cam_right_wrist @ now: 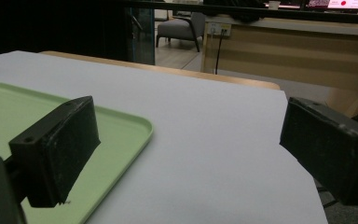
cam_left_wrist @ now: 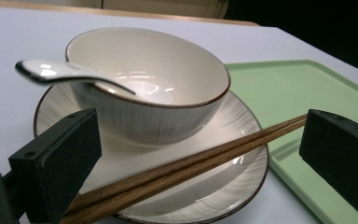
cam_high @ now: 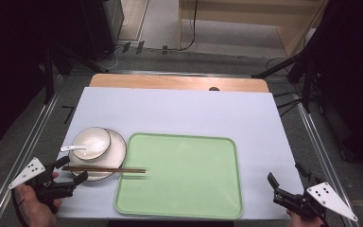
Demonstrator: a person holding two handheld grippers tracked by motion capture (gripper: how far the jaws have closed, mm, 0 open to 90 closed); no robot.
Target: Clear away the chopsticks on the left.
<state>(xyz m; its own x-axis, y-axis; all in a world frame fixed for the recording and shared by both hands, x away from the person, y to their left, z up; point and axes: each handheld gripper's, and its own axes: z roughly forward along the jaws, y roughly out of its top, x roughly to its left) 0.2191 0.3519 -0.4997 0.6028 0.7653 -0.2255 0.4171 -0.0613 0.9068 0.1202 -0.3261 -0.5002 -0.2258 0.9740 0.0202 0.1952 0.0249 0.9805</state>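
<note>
A white bowl (cam_high: 90, 142) stands on a white plate (cam_high: 116, 153) at the table's left, with a white spoon (cam_high: 73, 148) resting in it, handle over the left rim. A pair of brown chopsticks (cam_high: 104, 169) lies across the plate's near rim, its tips reaching over the green tray (cam_high: 179, 208). My left gripper (cam_high: 71, 171) is open at the chopsticks' left end. In the left gripper view the chopsticks (cam_left_wrist: 191, 163) run low between the wide jaws of that gripper (cam_left_wrist: 196, 158), in front of the bowl (cam_left_wrist: 158, 93). My right gripper (cam_high: 286, 176) stands open and empty at the near right.
The tray (cam_right_wrist: 28, 107) lies left of the right gripper (cam_right_wrist: 186, 149), over bare white tabletop (cam_high: 179, 111). A wooden strip (cam_high: 179, 82) edges the table's far side. Metal rails and black stands flank the table.
</note>
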